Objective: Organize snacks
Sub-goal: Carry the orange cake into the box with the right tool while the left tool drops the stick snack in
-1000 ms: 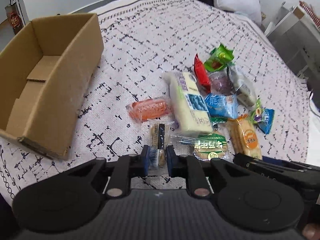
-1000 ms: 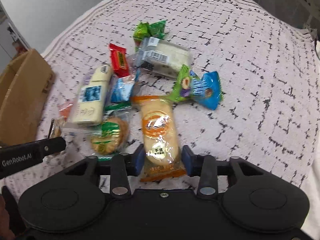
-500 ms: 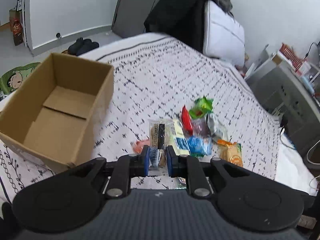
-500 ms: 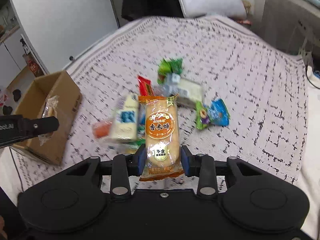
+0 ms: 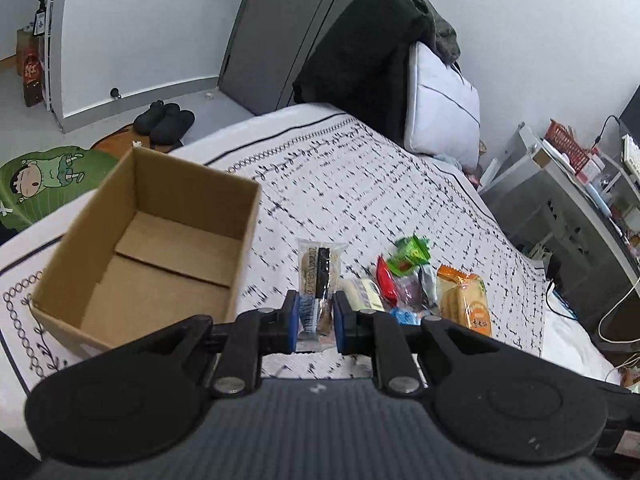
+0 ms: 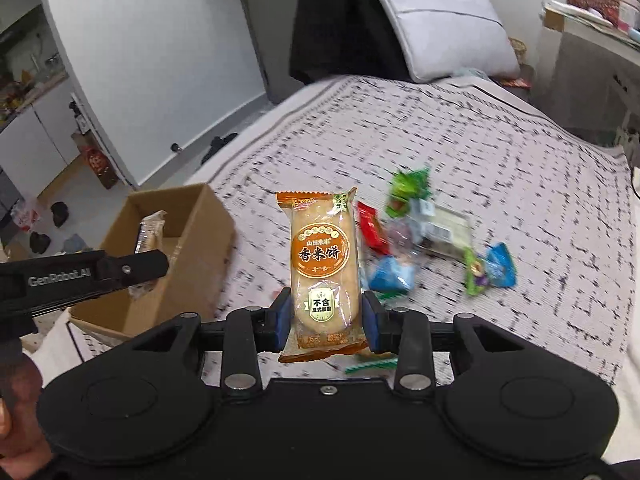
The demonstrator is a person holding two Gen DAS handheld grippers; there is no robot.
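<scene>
Left hand-held gripper (image 5: 316, 317): clamped narrow on the bottom end of a clear-wrapped biscuit pack (image 5: 320, 276); the pack stands up from the pads, clear of the bed.
Right hand-held gripper (image 6: 325, 322): closed on the lower third of an orange rice-cracker pack (image 6: 323, 268), which stands upright above the pads.
Cardboard box (image 5: 192, 184): open and empty, on the bed at 10 o'clock of the left hand-held gripper; in the right wrist view it lies at 9 o'clock, with the left hand-held gripper and its pack in front of it.
Remaining snacks: a loose heap on the bed (image 5: 360, 168) at 2 o'clock of the left hand-held gripper, including a green packet (image 5: 412, 254) and a red packet (image 5: 386, 282).
Risk, slip: both grips sit on slick film near one end; a quick swing may pivot a pack or pull it free short of the box.
Risk, collision: both hand-held grippers appear bound for one opening; converging paths may knock them together.
Risk, box wall: a low approach may catch the near wall and shove the light box along the bedspread.
Risk, crush: the rice crackers are brittle; harder squeezing may break them.
</scene>
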